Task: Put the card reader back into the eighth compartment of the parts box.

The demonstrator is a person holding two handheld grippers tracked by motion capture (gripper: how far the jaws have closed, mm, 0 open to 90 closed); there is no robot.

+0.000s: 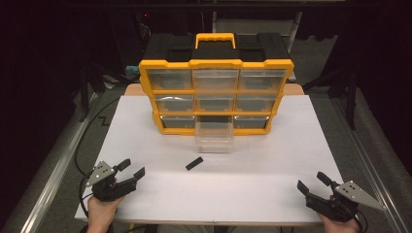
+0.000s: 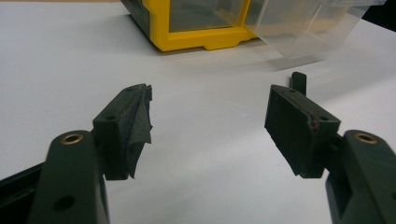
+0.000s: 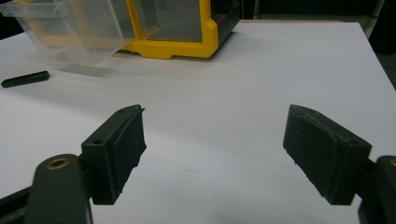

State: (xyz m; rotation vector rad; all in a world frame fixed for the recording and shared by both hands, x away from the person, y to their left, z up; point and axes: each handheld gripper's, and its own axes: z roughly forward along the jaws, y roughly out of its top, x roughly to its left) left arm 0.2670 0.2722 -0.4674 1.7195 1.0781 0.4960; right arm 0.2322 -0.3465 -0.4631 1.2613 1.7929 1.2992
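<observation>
A yellow and black organizer (image 1: 216,82) with clear drawers stands at the back of the white table (image 1: 145,145). Its bottom middle drawer (image 1: 214,137) is pulled out toward me. A small black bar (image 1: 194,163) lies flat on the table just in front of that drawer, also seen as the black bar (image 3: 25,79) and the black bar (image 2: 299,82). My left gripper (image 1: 132,168) rests open near the front left corner, nothing between its fingers (image 2: 130,126). My right gripper (image 1: 312,182) is open near the front right corner, its fingers (image 3: 116,144) empty too.
The organizer's yellow frame (image 2: 201,39) and the clear pulled-out drawer (image 2: 303,23) lie ahead of the left gripper. Metal rails (image 1: 53,174) run along both sides of the table. A cable (image 1: 80,145) trails off the left edge. Dark surroundings lie beyond.
</observation>
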